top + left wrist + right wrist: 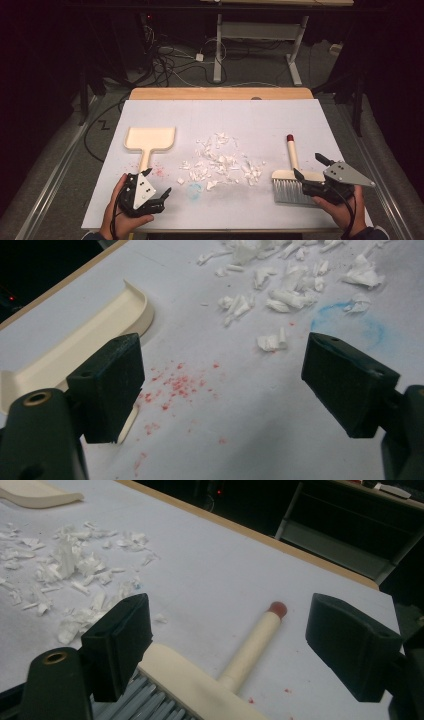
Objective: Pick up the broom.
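Nearest, the left tool [156, 196] hung wide open and empty by the dustpan [149, 139] handle, while the right tool [311, 175], jaws equally spread, straddled the brush [291, 176] head without gripping it. This looked like the pick-up step: each tool needed to close on its handle. Farther out, paper scraps [220, 162] lay scattered mid-worktop [260, 120] between the dustpan and the brush.

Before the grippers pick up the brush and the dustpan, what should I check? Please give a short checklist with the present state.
1. Left gripper open: ok.
2. Right gripper open: ok.
3. Brush between the right jaws: ok, not yet clamped.
4. Dustpan handle between the left jaws: not ok, it lies by one jaw.
5. Paper scraps lie between dustpan and brush: ok.
6. Grip firm enough: cannot tell.
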{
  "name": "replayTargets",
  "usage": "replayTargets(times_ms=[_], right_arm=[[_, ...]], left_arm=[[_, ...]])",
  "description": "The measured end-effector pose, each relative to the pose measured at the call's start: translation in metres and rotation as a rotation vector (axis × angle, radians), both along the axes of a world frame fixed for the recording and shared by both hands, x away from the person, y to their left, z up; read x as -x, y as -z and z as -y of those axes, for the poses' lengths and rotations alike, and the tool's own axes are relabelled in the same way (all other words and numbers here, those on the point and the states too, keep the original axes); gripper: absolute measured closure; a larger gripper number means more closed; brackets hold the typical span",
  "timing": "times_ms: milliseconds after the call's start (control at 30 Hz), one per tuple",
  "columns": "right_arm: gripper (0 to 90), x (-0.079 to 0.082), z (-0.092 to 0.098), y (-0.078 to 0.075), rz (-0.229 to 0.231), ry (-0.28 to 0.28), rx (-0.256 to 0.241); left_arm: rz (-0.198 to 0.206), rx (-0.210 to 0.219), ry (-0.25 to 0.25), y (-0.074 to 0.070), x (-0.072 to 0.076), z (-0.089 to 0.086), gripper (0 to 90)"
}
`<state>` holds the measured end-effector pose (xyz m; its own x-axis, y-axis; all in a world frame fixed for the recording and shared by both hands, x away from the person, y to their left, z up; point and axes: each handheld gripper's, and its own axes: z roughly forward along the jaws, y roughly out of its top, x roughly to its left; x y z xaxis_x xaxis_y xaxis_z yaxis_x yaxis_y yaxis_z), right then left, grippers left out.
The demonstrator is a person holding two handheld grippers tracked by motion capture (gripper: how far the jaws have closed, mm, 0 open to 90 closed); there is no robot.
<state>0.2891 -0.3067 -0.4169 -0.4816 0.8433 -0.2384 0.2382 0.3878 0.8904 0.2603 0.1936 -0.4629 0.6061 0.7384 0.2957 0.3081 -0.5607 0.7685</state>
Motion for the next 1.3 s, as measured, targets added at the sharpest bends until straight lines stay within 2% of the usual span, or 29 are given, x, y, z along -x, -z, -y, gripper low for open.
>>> replayTargets(times_ms=[100, 200, 300, 400, 433, 500, 567, 667, 700, 767, 800, 867, 967, 1000, 1033, 1100, 1133, 1167, 1200, 1300], right_arm=[[19.0, -0.002, -0.001, 0.001, 0.01, -0.003, 0.02], [18.9, 0.001, -0.004, 0.0, -0.007, 0.016, 0.002], [18.5, 0.002, -0.009, -0.003, 0.011, 0.023, 0.022], [20.1, -0.003, -0.01, -0.003, 0.001, 0.057, 0.046], [20.4, -0.005, -0.01, -0.002, 0.003, 0.089, 0.057], [20.4, -0.009, -0.007, -0.001, -0.012, 0.13, 0.034], [20.5, -0.015, -0.005, -0.001, -0.032, 0.174, 0.042], [30.8, -0.031, -0.001, -0.002, -0.095, 0.182, 0.001], [32.7, -0.037, 0.001, -0.002, -0.122, 0.157, -0.019], [34.1, -0.053, 0.0, 0.0, -0.195, 0.176, -0.016], [34.1, -0.061, 0.0, 0.002, -0.23, 0.178, -0.037], [33.8, -0.077, -0.002, 0.01, -0.28, 0.239, 0.005], [35.4, -0.096, 0.001, 0.025, -0.384, 0.303, 0.013], [36.5, -0.1, 0.002, 0.029, -0.417, 0.317, 0.002], [37.6, -0.104, 0.004, 0.034, -0.465, 0.3, -0.021], [38.9, -0.109, 0.004, 0.043, -0.555, 0.274, -0.03], [39.3, -0.109, 0.003, 0.045, -0.553, 0.279, -0.024], [41.5, -0.109, -0.001, 0.045, -0.549, 0.277, 0.012], [50.0, -0.109, -0.004, 0.044, -0.547, 0.262, 0.033], [56.0, -0.111, -0.006, 0.043, -0.557, 0.257, 0.023]], left_arm=[[-0.005, -0.013, 0.004, 0.002, 0.0, 0.003, 16.5], [-0.009, -0.032, 0.009, 0.004, 0.001, 0.004, 16.5], [-0.01, -0.034, 0.015, 0.005, 0.003, 0.003, 16.5], [-0.013, -0.043, 0.018, 0.006, 0.004, 0.004, 16.5], [-0.014, -0.05, 0.019, 0.006, 0.004, 0.004, 16.5], [-0.011, -0.048, 0.02, 0.006, 0.003, 0.005, 16.5], [-0.013, -0.05, 0.022, 0.006, 0.002, 0.005, 16.5], [-0.023, -0.062, 0.026, 0.008, 0.002, 0.005, 16.5], [-0.028, -0.063, 0.029, 0.009, 0.003, 0.005, 16.5], [-0.034, -0.059, 0.035, 0.009, 0.003, 0.006, 16.5], [-0.035, -0.059, 0.039, 0.008, 0.004, 0.007, 16.5], [-0.03, -0.061, 0.046, 0.007, 0.004, 0.009, 16.5], [-0.028, -0.064, 0.054, 0.007, 0.005, 0.012, 16.5], [-0.028, -0.069, 0.054, 0.007, 0.005, 0.012, 16.5], [-0.03, -0.069, 0.054, 0.007, 0.005, 0.012, 16.5], [-0.032, -0.064, 0.051, 0.007, 0.005, 0.011, 16.5], [-0.032, -0.064, 0.048, 0.007, 0.005, 0.011, 16.5], [-0.032, -0.062, 0.048, 0.007, 0.004, 0.011, 16.5], [-0.03, -0.062, 0.049, 0.007, 0.004, 0.011, 16.5], [-0.031, -0.074, 0.049, 0.007, 0.005, 0.013, 16.5]])
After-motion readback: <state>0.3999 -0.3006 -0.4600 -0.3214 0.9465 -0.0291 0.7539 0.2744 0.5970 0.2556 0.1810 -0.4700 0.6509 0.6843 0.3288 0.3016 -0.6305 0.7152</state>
